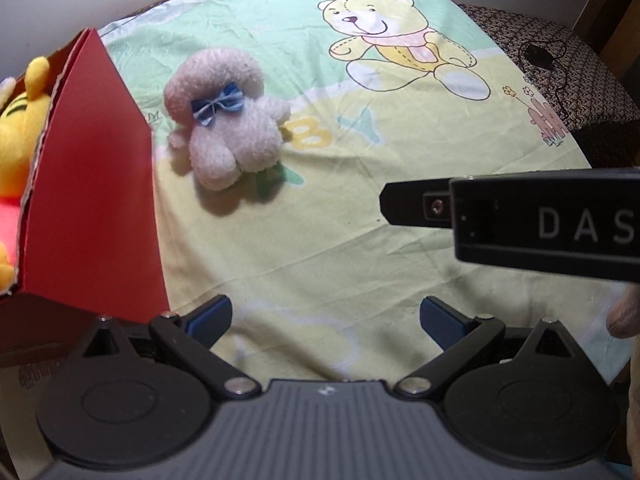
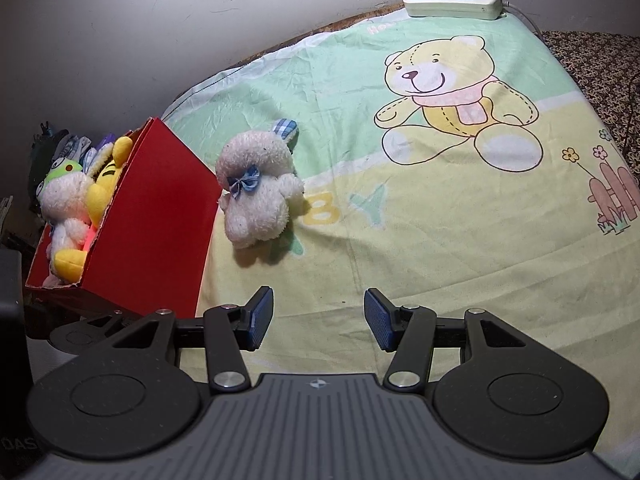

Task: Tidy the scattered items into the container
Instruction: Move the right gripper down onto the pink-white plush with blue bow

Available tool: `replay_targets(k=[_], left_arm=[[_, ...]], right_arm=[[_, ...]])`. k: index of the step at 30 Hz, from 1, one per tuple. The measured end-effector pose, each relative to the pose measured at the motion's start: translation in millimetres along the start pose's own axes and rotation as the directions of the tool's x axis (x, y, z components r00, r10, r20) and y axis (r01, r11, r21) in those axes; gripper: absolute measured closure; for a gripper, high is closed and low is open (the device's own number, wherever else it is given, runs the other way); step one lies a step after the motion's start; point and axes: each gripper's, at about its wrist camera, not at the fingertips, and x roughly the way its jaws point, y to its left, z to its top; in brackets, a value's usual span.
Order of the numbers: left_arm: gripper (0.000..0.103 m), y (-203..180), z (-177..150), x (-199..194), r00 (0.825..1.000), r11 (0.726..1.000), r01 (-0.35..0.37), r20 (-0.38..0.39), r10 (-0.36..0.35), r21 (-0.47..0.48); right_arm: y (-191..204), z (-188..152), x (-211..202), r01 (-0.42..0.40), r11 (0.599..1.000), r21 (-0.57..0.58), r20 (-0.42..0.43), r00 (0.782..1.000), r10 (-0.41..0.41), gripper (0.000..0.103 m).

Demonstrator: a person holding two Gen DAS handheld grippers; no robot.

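Showing "DAS" lettering on the right gripper [image 1: 416, 208] over the sheet [image 1: 360, 240]

Both the left gripper [image 1: 324, 316] and the right gripper [image 2: 319, 318] are built of black linkage arms with silver pivot screws, blue ribbed pads [image 2: 260, 318] and a grey ridged body.

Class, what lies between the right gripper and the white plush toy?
Only bare sheet separates the right gripper from the white plush toy, in the right wrist view.
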Motion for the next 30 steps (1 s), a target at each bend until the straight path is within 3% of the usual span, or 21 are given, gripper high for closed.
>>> replay_targets(k=[11,24,30], left_arm=[[0.003,6.7,7.6,12.1,0.999,0.999,-0.042,-0.030,0.042,0.000],[0.003,4.6,31.9,23.8,0.999,0.998,-0.044,-0.020,0.045,0.038],[0.003,11.7,37.0,29.3,0.999,0.999,-0.037,0.018,0.037,0.028]], right_arm=[[-14.3,20.8,22.4,-0.038,0.996,0.077,-0.026,0.999,0.040,0.048],[-8.5,58.5,42.8,-0.112,0.992,0.062,-0.043,0.992,0.115,0.047],[-3.6,72.9,54.4,-0.128,0.991,0.028,-0.060,0.990,0.130,0.047]])
